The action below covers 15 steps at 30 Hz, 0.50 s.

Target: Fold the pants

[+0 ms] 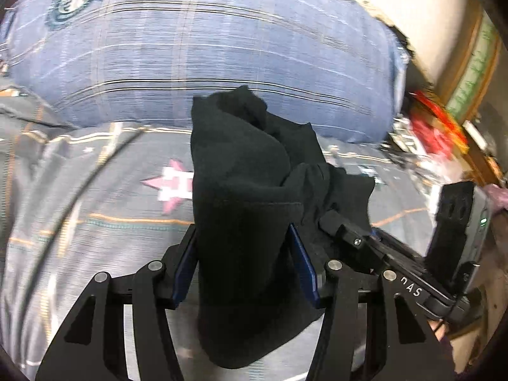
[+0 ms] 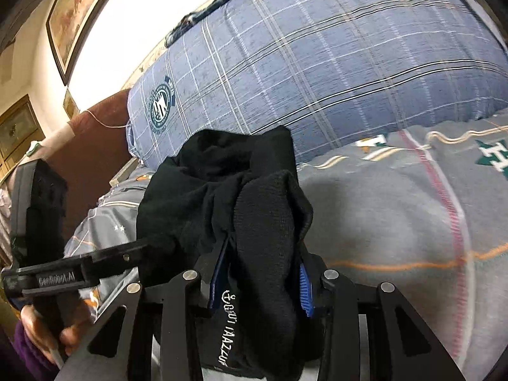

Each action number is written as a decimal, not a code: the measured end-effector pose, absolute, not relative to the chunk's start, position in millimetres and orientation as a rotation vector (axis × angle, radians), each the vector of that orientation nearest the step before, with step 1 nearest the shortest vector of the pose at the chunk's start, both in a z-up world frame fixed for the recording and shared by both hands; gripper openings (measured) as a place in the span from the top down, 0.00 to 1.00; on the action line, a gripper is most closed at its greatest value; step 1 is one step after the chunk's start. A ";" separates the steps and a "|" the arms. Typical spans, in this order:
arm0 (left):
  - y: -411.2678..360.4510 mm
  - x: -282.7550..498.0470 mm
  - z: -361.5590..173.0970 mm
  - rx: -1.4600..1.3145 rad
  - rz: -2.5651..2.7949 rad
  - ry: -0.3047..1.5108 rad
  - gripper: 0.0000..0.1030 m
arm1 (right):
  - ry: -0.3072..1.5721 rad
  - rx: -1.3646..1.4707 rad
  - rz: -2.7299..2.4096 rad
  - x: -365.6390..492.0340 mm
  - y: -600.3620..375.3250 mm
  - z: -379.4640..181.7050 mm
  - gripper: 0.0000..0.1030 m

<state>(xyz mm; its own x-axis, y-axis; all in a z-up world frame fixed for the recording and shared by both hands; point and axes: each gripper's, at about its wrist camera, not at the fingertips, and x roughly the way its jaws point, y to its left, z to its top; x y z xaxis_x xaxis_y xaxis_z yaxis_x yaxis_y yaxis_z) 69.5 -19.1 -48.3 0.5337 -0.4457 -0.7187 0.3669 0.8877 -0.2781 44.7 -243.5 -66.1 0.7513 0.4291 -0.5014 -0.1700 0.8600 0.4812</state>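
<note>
The black pants [image 1: 241,190] are bunched up and lifted above the grey patterned bedsheet [image 1: 79,197]. My left gripper [image 1: 243,254] is shut on a thick fold of them, blue pads on either side. The right gripper [image 1: 349,238] shows at the right of the left wrist view, clamped on the same cloth. In the right wrist view my right gripper [image 2: 263,270] is shut on the black pants [image 2: 222,190], a part with white embroidered lettering [image 2: 227,327]. The left gripper [image 2: 127,254] enters from the left, gripping the bundle beside it.
A large blue plaid pillow [image 1: 206,41] lies behind the pants, also in the right wrist view [image 2: 317,57]. A brown headboard [image 2: 92,146] and framed picture [image 2: 79,9] are at the left. Red and cluttered items [image 1: 435,127] sit beyond the bed's right edge.
</note>
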 end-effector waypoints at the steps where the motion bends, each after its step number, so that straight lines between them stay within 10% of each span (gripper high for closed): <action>1: -16.1 72.4 -53.5 -0.066 -0.443 0.887 0.47 | 0.651 0.415 0.332 52.2 -234.1 -67.6 0.63; 9: -11.3 89.0 -98.4 0.091 -0.258 0.893 0.45 | 0.798 0.245 0.156 89.8 -194.6 -110.6 0.36; 15: -20.6 71.1 -83.8 0.139 -0.249 0.844 0.45 | 0.740 0.171 0.129 78.2 -190.3 -98.3 0.36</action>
<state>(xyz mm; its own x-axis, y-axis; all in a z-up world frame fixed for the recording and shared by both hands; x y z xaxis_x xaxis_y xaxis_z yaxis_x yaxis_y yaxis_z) 71.1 -20.6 -83.8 0.6374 -0.1624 -0.7532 0.2719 0.9621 0.0227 78.2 -190.3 -98.3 0.7318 0.1765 -0.6582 -0.0564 0.9783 0.1995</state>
